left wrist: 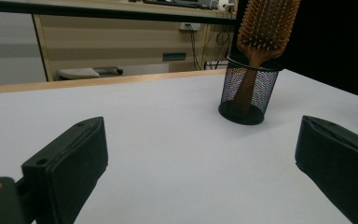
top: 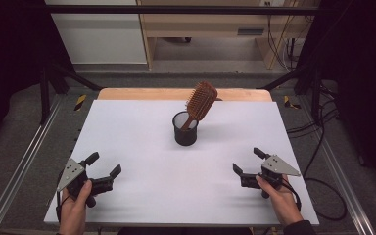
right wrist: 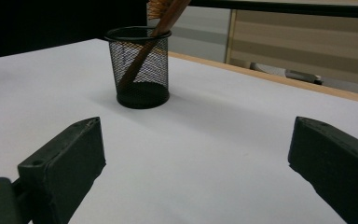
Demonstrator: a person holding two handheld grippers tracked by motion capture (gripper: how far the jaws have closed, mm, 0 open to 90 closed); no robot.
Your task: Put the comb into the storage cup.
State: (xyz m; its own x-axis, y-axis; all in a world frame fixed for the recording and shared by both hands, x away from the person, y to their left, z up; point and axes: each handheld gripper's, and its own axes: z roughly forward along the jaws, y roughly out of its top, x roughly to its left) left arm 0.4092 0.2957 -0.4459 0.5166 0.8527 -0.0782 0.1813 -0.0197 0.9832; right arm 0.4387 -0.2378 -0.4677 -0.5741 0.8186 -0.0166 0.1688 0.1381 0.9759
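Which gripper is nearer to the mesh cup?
Right, only slightly. The right gripper is right of the mesh cup and nearer the person; the left gripper is left, both apart from it.

Both handheld rigs are matte black: the left gripper (top: 103, 165) and right gripper (top: 247, 160) each have chunky rectangular jaws, a grey three-cornered plate with tiny holes on top, and a black cable trailing off. Dark sleeve cuff on the right.

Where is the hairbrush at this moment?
In the high view the hairbrush stands handle-down in the black mesh cup near the middle of the white table, leaning right, ahead of both grippers.
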